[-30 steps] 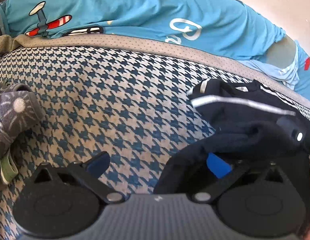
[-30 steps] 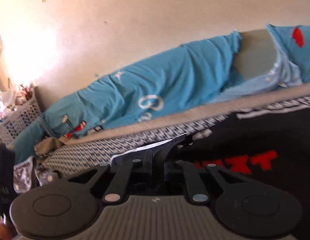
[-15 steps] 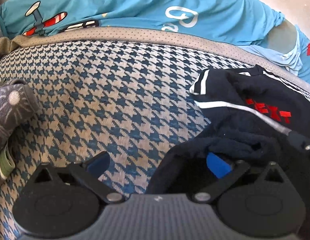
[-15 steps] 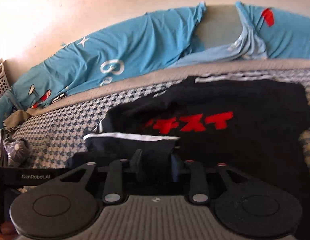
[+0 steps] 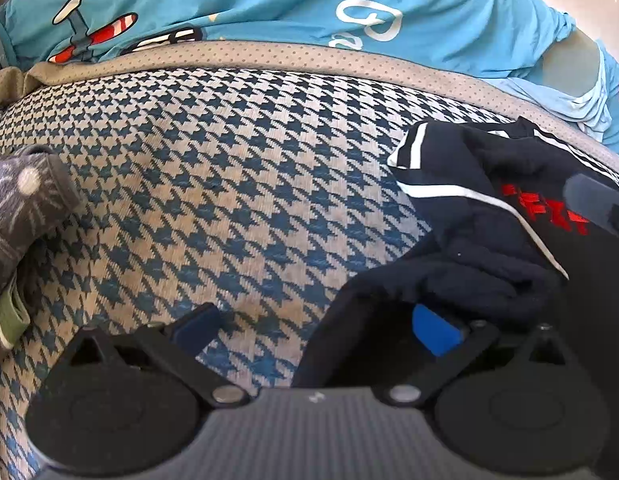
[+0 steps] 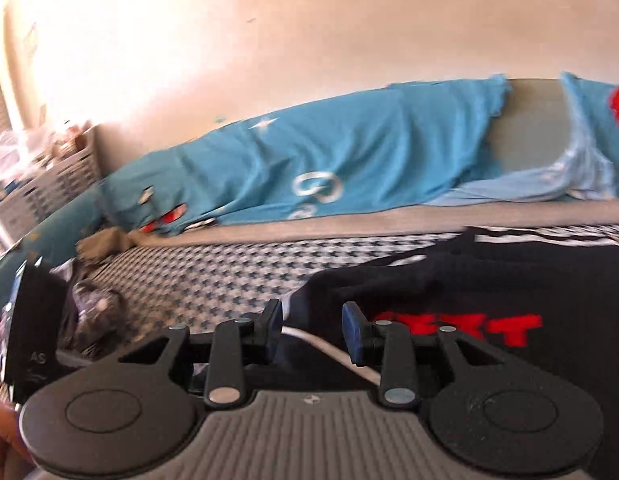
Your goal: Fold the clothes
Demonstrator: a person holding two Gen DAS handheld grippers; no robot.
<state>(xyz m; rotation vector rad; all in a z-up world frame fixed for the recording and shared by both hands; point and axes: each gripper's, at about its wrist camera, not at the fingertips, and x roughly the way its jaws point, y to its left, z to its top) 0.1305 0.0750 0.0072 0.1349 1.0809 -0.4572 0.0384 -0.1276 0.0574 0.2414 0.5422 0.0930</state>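
Black fabric garment with white stripes and red lettering [image 5: 469,216] on houndstooth-patterned bed cover [image 5: 229,184], bunched, sleeve lapped over body; fold partial, not squared. Left hand-held gripper [image 5: 313,326] spread wide, right-side pad under garment edge. Right hand-held gripper [image 6: 313,330] spread over white-striped hem, no pinch. Grey patterned cloth [image 5: 17,204] well left of garment, crumpled.

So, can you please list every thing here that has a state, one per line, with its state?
left gripper: open, fabric draped over one finger
right gripper: open, fingers either side of a white-trimmed edge
black shirt: crumpled, partly folded, red print showing
blue cover: wrinkled, pulled aside at one end
grey patterned garment: bunched up
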